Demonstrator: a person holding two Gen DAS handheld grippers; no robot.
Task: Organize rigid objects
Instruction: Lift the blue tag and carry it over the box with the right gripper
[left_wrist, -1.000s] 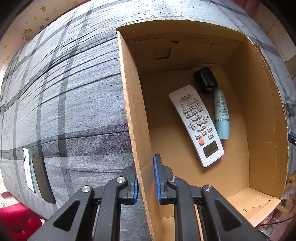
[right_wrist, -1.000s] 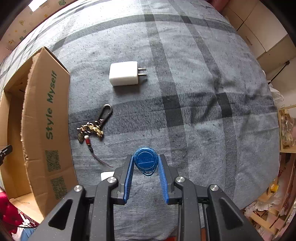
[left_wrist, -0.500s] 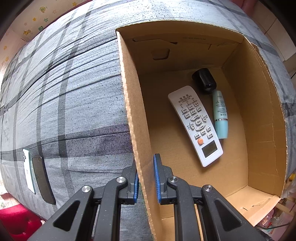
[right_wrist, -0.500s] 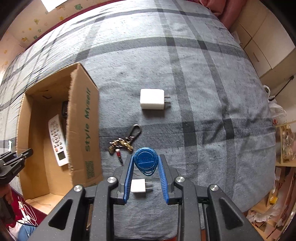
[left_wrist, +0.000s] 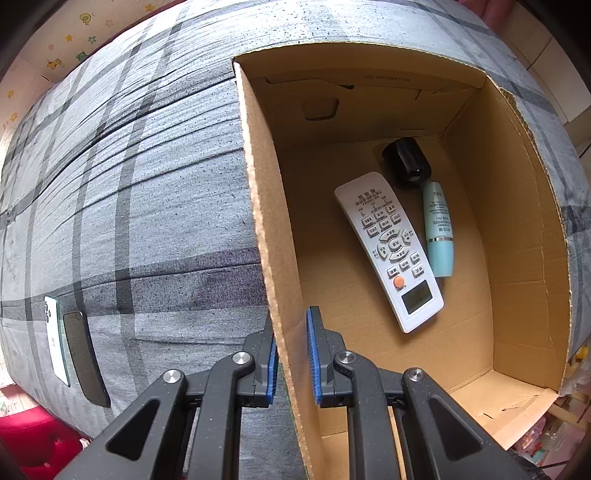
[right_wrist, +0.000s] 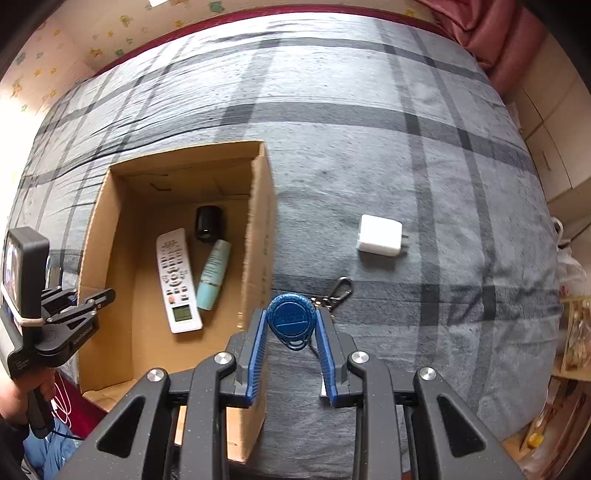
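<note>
An open cardboard box (left_wrist: 517, 229) (right_wrist: 258, 221) sits on a grey plaid bed. In it lie a white remote (left_wrist: 391, 251) (right_wrist: 176, 280), a teal tube (left_wrist: 439, 229) (right_wrist: 213, 275) and a black cap-like object (left_wrist: 406, 162) (right_wrist: 208, 223). My left gripper (left_wrist: 291, 332) (right_wrist: 99, 295) is shut on the box's left wall. My right gripper (right_wrist: 290, 321) is shut on a blue key fob (right_wrist: 291, 319) and holds it above the bed beside the box's right wall.
A white charger (right_wrist: 380, 235) and a key ring with a clasp (right_wrist: 338, 291) lie on the bed right of the box. Two phones (left_wrist: 75, 350) lie near the bed's left edge. A wardrobe stands at the far right.
My right gripper has risen and drawn back with the blue fob, so the box interior now shows. The small white plug seen under it earlier is hidden. The left gripper stays put.
</note>
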